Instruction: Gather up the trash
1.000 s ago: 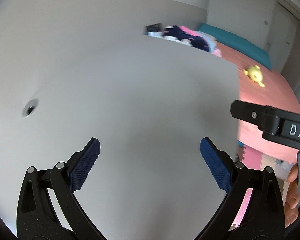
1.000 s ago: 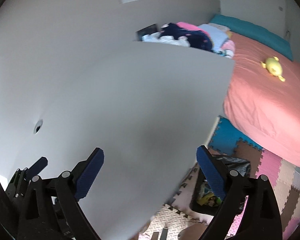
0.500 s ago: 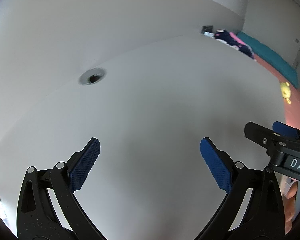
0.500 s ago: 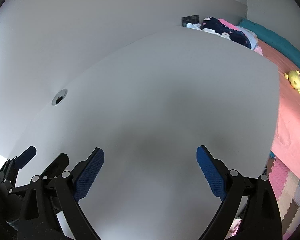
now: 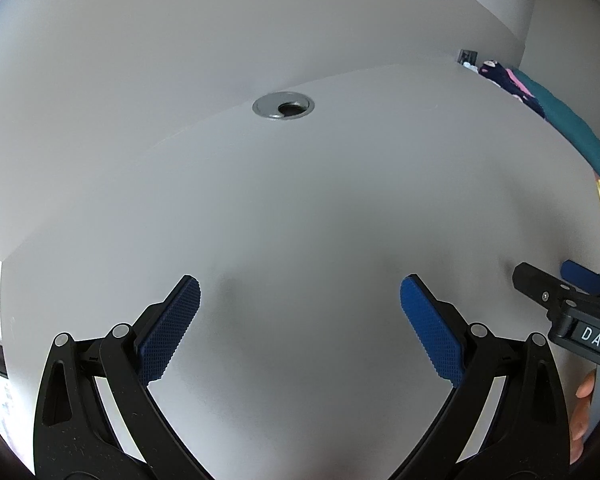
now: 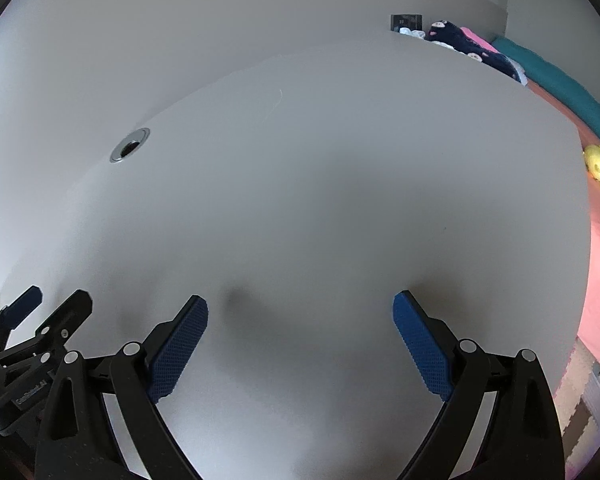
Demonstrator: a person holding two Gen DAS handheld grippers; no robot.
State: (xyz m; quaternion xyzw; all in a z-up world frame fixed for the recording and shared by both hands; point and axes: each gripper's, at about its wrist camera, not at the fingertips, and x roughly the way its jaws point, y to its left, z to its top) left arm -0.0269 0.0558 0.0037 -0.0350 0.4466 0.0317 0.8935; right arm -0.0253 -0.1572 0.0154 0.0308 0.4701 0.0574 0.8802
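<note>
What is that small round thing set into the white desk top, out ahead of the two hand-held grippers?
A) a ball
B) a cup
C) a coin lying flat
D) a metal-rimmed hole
D: the cable hole has a grey metal ring flush with the desk and a dark opening inside it, and the right wrist view shows it too.

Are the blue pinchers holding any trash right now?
No. The left hand-held gripper and the right hand-held gripper are both open with nothing between their fingers, above the bare white desk.
</note>
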